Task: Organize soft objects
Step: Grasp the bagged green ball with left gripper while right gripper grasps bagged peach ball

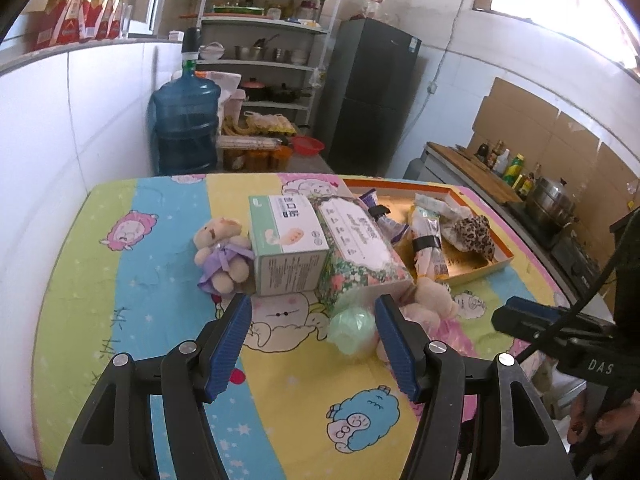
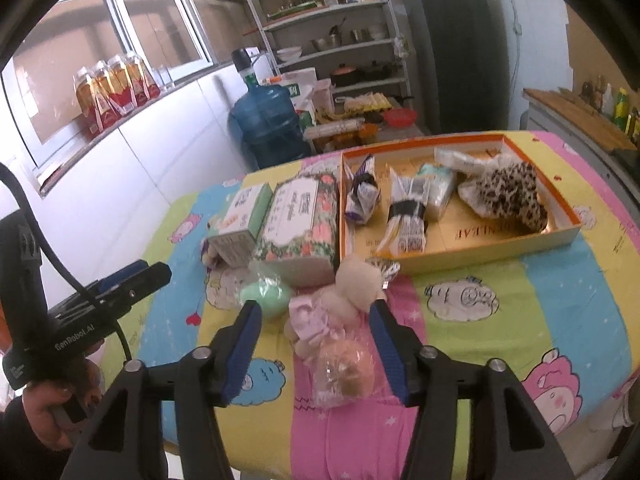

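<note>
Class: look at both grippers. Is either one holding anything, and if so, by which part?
Nothing is held. The left gripper and the right gripper are both open and empty above the table.

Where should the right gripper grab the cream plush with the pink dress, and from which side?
Grip across the soft torso of the cream plush, at the pink dress, coming from the near table edge. It lies lengthwise between the open fingers of the right gripper, head toward the orange tray. The clear bagged ball lies against its near end, so probably go over that.

The purple-dressed bear (image 2: 208, 254) hides behind the green box (image 2: 240, 220); box print is unreadable
</note>
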A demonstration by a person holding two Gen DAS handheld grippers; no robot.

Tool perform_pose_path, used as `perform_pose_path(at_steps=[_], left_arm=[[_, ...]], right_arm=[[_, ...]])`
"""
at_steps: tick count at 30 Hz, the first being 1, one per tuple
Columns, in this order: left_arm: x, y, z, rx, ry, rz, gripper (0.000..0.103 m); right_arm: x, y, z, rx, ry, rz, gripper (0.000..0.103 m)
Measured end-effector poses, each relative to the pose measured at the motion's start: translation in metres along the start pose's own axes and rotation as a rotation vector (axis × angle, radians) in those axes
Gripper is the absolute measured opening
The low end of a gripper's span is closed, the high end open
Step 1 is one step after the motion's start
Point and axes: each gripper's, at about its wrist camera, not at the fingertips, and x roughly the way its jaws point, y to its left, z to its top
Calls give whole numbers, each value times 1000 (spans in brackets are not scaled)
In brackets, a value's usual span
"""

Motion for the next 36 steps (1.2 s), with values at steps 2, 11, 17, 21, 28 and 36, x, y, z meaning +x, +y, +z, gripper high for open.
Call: perform_pose_path(at_steps=[2, 11, 17, 21, 28, 36], left_arm=[[3, -1, -3, 4, 3, -5, 66], [17, 0, -15, 6, 45, -29, 66], [29, -6, -17, 29, 70, -58, 66], [42, -11, -16, 46, 93, -71, 66], [75, -14, -15, 66, 145, -97, 66], [103, -11, -15, 66, 193, -127, 66]], right_arm=[[7, 0, -5, -7, 20, -1, 62], [45, -3, -32, -42, 149, -46, 62], [54, -7, -33, -54, 160, -73, 62], [61, -11, -32, -59, 179, -83, 62], [71, -23, -31, -33, 206, -68, 62], [74, -28, -30, -13, 215, -38, 62]])
